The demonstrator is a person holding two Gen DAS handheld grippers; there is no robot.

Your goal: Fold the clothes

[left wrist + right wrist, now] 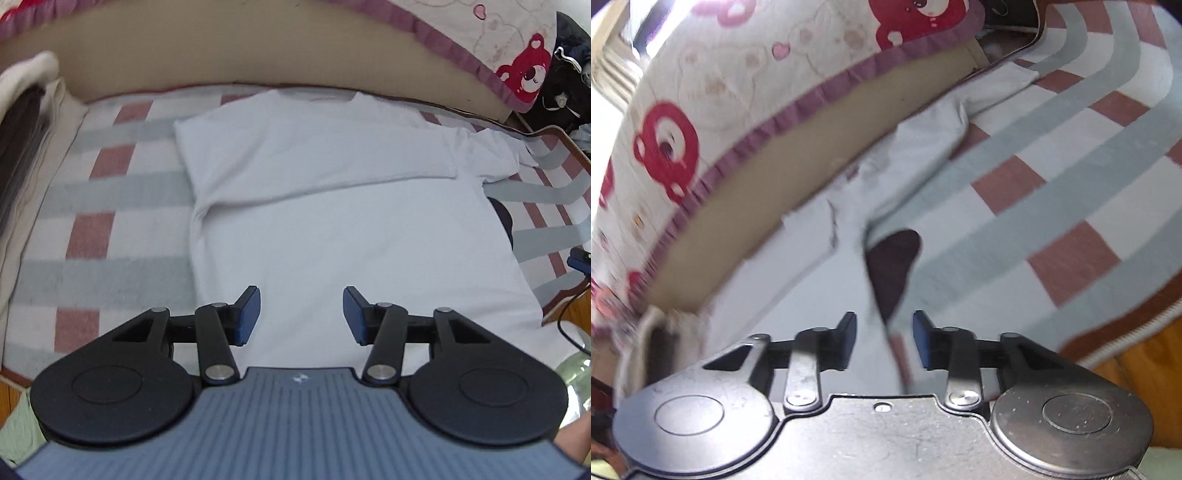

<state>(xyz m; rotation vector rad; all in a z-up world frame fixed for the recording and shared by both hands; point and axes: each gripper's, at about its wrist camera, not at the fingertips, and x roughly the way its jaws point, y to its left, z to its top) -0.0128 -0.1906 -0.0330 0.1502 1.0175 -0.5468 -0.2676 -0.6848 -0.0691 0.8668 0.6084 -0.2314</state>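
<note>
Pale white cotton T-shirt (332, 229) spread flat on the pink, grey and white checked bed cover (110, 206), collar toward the far tan padded headboard edge (184, 55), hem toward the camera. Left sleeve already folded in across the chest as a slanting band; right sleeve (495, 155) not yet folded, sticking out to the right, rumpled. Long axis running straight away from both tools, collar far, hem near.

Left gripper (301, 315) hovering above the lower middle of the shirt, blue pads roughly half apart, nothing between them — no cloth pinched. Right gripper (884, 339) poised over the shirt's right edge, jaws likewise about half open and empty; cloth edge visible below the gap, not clamped. Some blur in the right wrist view, so contact with the fabric hard to judge, though apparently clear of it.

Small dark patch (894, 266) beside the right edge — identity unclear. Beyond the headboard edge, a cream quilt with red bear prints and a purple frill (701, 122).

Likely next: the unfolded right side. Right gripper nearer to that sleeve and edge, which lie ahead of it and to its left; fold to run across, parallel to the shirt's length.
</note>
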